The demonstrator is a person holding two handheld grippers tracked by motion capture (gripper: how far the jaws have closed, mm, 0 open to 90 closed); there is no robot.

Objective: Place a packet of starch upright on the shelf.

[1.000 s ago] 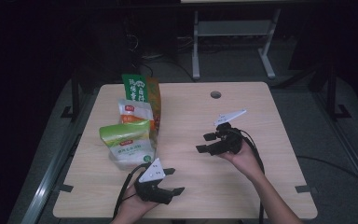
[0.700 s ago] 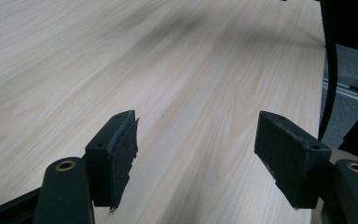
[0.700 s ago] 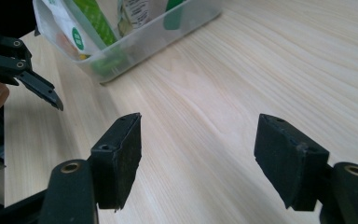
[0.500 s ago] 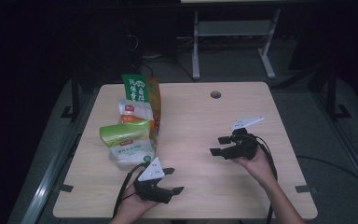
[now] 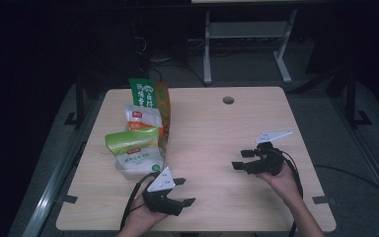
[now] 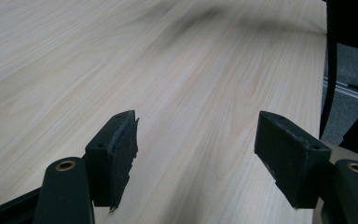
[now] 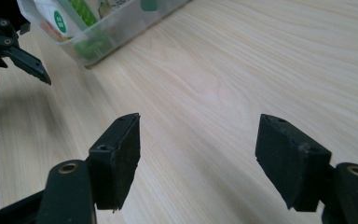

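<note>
1. High view: dark floor and a metal frame stand behind the wooden table. On the table's left part a group of snack bags stands together, the front one green and white. Compared with a second ago, the right gripper is now farther from the bags, near the table's right edge and lower. Its jaws stand apart with nothing between them. The left gripper rests just in front of the bags, in the same place as before, its jaws apart too.
2. Left gripper view: both black pads are wide apart over bare wood.
3. Right gripper view: the pads are wide apart and empty; the bags lie well ahead, beside the left gripper.
4. My judgement: no bag is taken yet; the right hand has drawn back, so the left one is closer for a first grasp.
</note>
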